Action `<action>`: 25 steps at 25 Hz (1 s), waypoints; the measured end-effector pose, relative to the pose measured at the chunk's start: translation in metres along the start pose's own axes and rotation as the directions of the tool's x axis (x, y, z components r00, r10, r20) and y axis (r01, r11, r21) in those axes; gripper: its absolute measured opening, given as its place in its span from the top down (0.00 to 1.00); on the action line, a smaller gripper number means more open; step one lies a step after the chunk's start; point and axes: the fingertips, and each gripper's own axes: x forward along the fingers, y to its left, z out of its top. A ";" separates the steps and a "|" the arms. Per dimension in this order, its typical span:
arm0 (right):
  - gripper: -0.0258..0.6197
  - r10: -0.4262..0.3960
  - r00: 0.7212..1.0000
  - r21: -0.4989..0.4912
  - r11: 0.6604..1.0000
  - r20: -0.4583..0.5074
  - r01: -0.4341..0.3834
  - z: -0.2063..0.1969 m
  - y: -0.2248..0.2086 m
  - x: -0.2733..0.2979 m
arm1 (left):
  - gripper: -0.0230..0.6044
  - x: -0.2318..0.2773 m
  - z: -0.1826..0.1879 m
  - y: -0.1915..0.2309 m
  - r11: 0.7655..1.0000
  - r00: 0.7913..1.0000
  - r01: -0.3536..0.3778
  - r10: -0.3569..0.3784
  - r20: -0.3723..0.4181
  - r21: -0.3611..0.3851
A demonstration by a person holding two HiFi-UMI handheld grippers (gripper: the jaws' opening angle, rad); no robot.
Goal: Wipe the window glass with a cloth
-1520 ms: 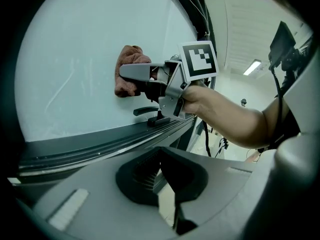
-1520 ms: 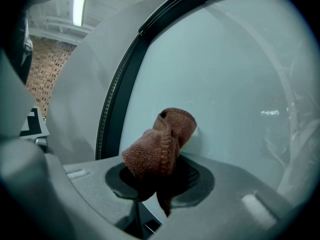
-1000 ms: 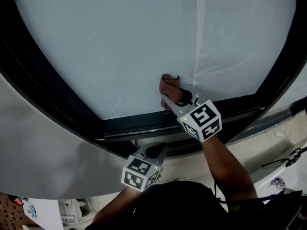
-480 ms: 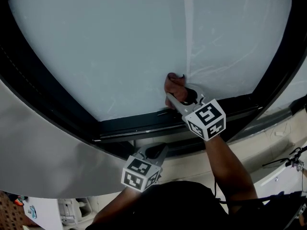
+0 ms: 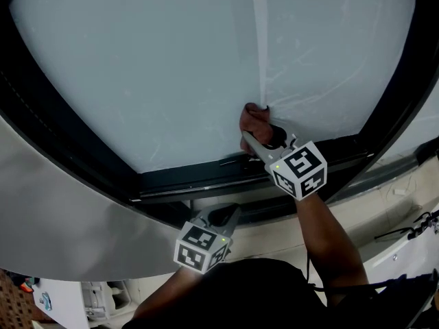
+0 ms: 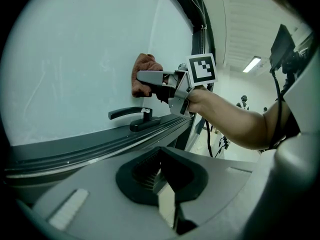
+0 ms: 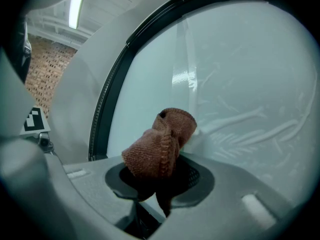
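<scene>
A rust-brown knitted cloth [image 5: 253, 120] is pressed against the lower part of the frosted window glass [image 5: 171, 67], beside a pale vertical streak. My right gripper [image 5: 252, 138] is shut on the cloth [image 7: 159, 145], which bunches up out of its jaws. The left gripper view shows the same cloth [image 6: 143, 73] and the right gripper [image 6: 150, 81] from the side, flat to the pane. My left gripper [image 5: 229, 214] hangs low below the window frame, jaws together on nothing [image 6: 167, 184].
A dark window frame [image 5: 206, 178] runs under the glass, with a black lever handle [image 6: 131, 115] on it just below the cloth. A grey curved wall panel [image 5: 62, 218] lies to the left. Cables and equipment sit at the bottom right [image 5: 411, 232].
My right gripper has slid the cloth to the right along the glass, up to the pale vertical streak. The left gripper has stayed where it was.
</scene>
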 end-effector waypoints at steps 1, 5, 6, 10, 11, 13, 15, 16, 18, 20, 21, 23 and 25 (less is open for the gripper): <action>0.80 -0.002 1.000 0.001 1.000 0.000 0.002 0.000 -0.002 -0.001 | 0.94 0.001 0.000 -0.001 1.000 1.000 0.000 0.000 0.000 0.000; 0.80 -0.005 1.000 0.004 1.000 0.000 0.005 -0.003 -0.008 -0.007 | 0.94 0.003 0.001 -0.004 1.000 1.000 -0.004 0.004 -0.001 0.000; 0.80 -0.006 1.000 0.004 1.000 -0.001 0.006 -0.003 -0.009 -0.008 | 0.94 0.004 0.001 -0.004 1.000 1.000 -0.005 0.005 -0.001 0.001; 0.80 -0.008 1.000 0.007 1.000 0.002 0.008 -0.004 -0.013 -0.011 | 0.94 0.005 0.001 -0.006 1.000 1.000 -0.010 0.010 0.000 0.002; 0.80 -0.008 1.000 0.008 1.000 0.002 0.008 -0.004 -0.014 -0.012 | 0.94 0.005 0.001 -0.007 1.000 1.000 -0.011 0.011 0.000 0.003; 0.80 -0.010 1.000 0.007 1.000 0.001 0.010 -0.004 -0.015 -0.013 | 0.94 0.004 0.002 -0.007 1.000 1.000 -0.015 0.015 0.000 0.003; 0.80 -0.013 1.000 0.007 1.000 0.000 0.013 -0.005 -0.017 -0.014 | 0.94 0.004 0.003 -0.007 1.000 1.000 -0.019 0.019 0.002 0.002; 0.80 -0.015 1.000 0.008 1.000 0.001 0.015 -0.005 -0.018 -0.014 | 0.94 0.004 0.004 -0.007 1.000 1.000 -0.022 0.022 0.003 0.002; 0.80 -0.021 1.000 0.011 1.000 0.002 0.021 -0.005 -0.018 -0.014 | 0.94 0.004 0.004 -0.008 1.000 1.000 -0.026 0.026 0.005 0.000; 0.80 -0.028 1.000 0.014 1.000 0.004 0.028 -0.005 -0.018 -0.014 | 0.94 0.004 0.004 -0.009 1.000 0.999 -0.031 0.031 0.009 -0.005; 0.80 -0.030 1.000 0.016 0.999 0.006 0.030 -0.005 -0.018 -0.014 | 0.94 0.004 0.003 -0.010 0.999 0.999 -0.034 0.034 0.012 -0.009; 0.80 -0.033 0.999 0.016 0.999 0.010 0.032 -0.006 -0.018 -0.014 | 0.94 0.003 0.002 -0.010 0.999 0.999 -0.044 0.045 0.017 -0.021; 0.80 -0.031 0.999 0.016 0.999 0.012 0.031 -0.006 -0.019 -0.014 | 0.94 0.002 -0.001 -0.009 0.998 0.998 -0.057 0.058 0.023 -0.035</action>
